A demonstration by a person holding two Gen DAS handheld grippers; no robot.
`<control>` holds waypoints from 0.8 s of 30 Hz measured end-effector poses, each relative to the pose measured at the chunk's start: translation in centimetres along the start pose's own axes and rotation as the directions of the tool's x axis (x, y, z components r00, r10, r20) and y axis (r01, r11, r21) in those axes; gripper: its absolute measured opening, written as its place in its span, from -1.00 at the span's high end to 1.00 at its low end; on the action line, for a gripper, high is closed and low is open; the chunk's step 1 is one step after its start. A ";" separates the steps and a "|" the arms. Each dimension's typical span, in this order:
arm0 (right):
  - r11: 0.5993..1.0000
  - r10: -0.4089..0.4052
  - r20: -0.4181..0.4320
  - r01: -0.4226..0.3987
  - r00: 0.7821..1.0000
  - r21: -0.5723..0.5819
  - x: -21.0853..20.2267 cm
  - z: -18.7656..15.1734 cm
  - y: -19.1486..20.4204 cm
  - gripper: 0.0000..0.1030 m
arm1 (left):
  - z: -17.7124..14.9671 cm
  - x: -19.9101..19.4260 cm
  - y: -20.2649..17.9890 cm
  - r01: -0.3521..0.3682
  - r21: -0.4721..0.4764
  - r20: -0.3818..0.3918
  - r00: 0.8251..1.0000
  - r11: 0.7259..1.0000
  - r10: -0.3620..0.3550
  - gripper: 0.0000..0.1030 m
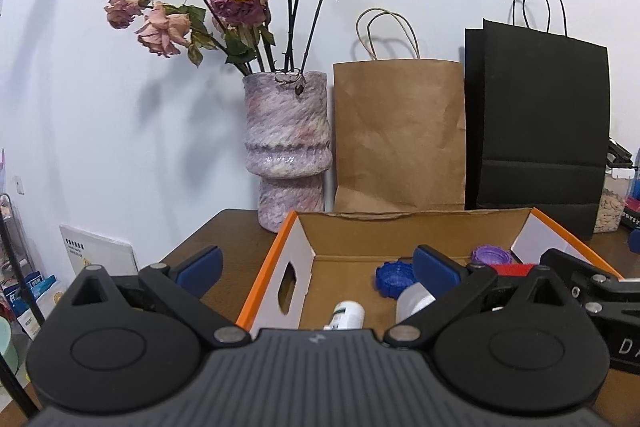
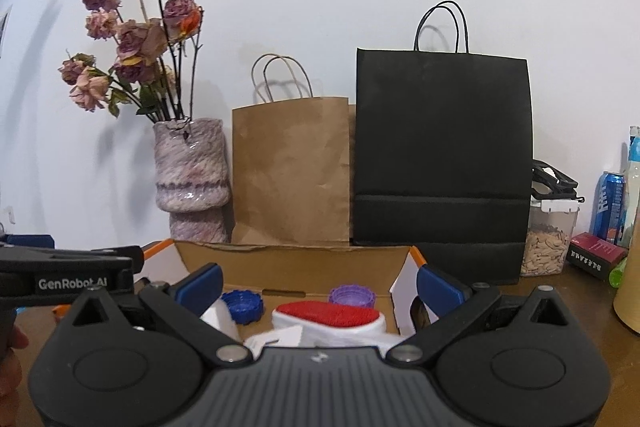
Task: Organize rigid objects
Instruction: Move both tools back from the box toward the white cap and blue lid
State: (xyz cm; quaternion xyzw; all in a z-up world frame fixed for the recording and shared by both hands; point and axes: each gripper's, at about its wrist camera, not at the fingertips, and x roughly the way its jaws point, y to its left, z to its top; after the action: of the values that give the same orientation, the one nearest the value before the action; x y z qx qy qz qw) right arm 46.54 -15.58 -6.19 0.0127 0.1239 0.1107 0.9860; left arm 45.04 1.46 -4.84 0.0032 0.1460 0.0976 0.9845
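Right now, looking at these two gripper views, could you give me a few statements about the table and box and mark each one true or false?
1. The cardboard box holds a blue cap and a purple cap. True.
2. The black paper bag stands left of the brown paper bag. False: it stands to the right of it.
3. The vase of dried roses sits inside the box. False: it stands on the table behind the box's left corner.
4. Both the left gripper and the right gripper are open. True.
5. The red-topped white object lies outside the box. False: it lies in the box.
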 end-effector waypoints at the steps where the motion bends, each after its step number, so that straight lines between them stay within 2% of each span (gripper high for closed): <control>1: 1.000 0.001 -0.002 -0.001 1.000 0.000 -0.3 -0.1 0.0 -1.00 | -0.2 -0.4 0.2 0.003 -0.003 -0.001 1.000 1.000 -0.003 -1.00; 11: 0.998 0.059 -0.062 -0.061 0.996 -0.025 -3.9 -1.5 0.4 -1.00 | -2.6 -4.3 1.5 -0.022 -0.021 -0.023 1.000 1.000 0.022 -1.00; 18: 0.993 0.106 -0.128 -0.112 0.986 -0.041 -5.3 -2.6 0.0 -1.00 | -4.5 -5.9 1.2 -0.034 0.012 -0.083 0.996 0.999 0.034 -1.00; 24: 0.989 0.126 -0.164 -0.137 0.978 -0.058 -6.3 -3.4 0.2 -1.00 | -5.6 -6.7 1.0 -0.015 0.020 -0.124 0.992 1.000 0.017 -1.00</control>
State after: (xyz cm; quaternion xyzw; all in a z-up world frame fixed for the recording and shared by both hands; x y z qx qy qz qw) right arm 39.75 -16.78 -7.92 -0.0221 0.1977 0.1805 0.9632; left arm 36.97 1.02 -8.26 0.0076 0.2077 0.1042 0.9726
